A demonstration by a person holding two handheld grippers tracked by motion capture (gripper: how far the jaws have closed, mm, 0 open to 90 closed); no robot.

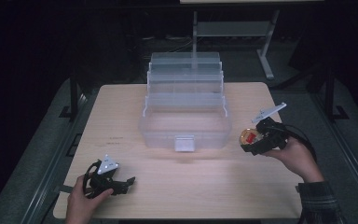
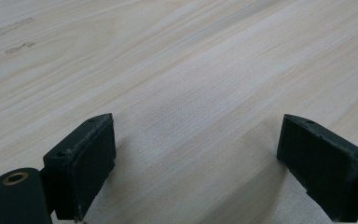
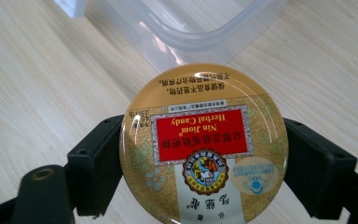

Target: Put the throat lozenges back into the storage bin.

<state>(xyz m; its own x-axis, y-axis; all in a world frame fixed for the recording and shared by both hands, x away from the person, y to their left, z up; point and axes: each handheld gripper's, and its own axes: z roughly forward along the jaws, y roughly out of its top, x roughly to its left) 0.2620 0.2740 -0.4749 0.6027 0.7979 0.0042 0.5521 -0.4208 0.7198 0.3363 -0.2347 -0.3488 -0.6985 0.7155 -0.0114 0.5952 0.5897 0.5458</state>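
My right gripper (image 3: pixel 200 163) clamps a round candy tin (image 3: pixel 203 144) beside the clear box (image 1: pixel 184 122); my left gripper (image 2: pixel 196 163) rests wide-jawed on the table (image 2: pixel 191 70)

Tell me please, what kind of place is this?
Probably a lab or recording room, not a home: a bare wooden table in a dark room, metal framing behind it, and a clear tiered box set out for handling.

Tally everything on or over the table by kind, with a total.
Clear plastic organiser boxes: 1
Round candy tins: 1
Handheld tongs: 2, left tongs open and empty, right tongs shut on the tin
Total: 4
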